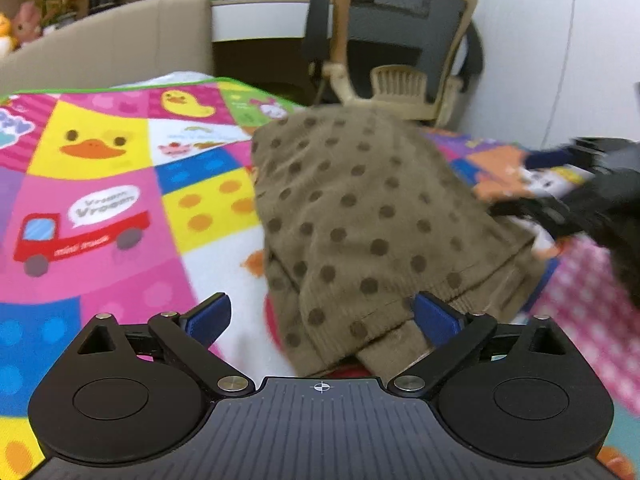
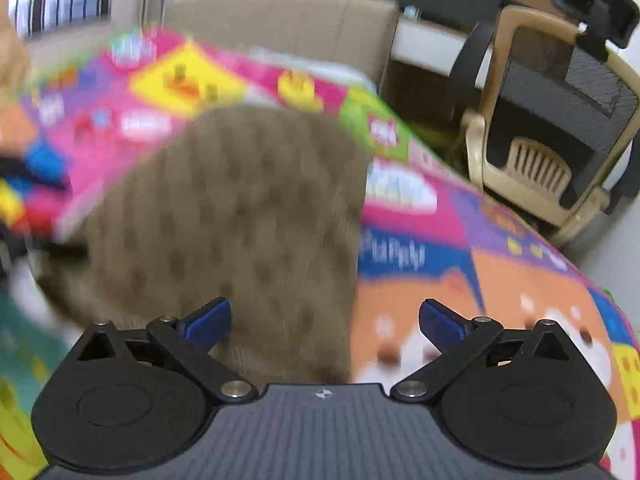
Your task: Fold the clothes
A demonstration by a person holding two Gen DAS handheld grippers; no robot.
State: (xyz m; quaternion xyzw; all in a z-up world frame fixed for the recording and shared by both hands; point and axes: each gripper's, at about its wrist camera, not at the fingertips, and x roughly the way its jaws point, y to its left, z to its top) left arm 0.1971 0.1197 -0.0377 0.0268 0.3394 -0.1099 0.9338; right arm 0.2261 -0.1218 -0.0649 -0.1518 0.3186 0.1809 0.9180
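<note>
Left gripper (image 1: pixel 322 316), jaws spread, hangs over the near hem of the brown dotted garment (image 1: pixel 360 216), lying in layers at frame centre on the patterned mat (image 1: pixel 100 184). Right gripper (image 2: pixel 324 320), also spread, holds nothing. Risk: a pinch catching one layer only would drag the stack askew. Office chair (image 1: pixel 400 40) stands upper right, clear of the work.

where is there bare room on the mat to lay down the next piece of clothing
Free: the mat left of the brown dotted garment, across the duck and red truck squares, and the orange patch to its right in the right wrist view. Crowded: the strip beside the garment's right edge, where the right tongs sit.
</note>
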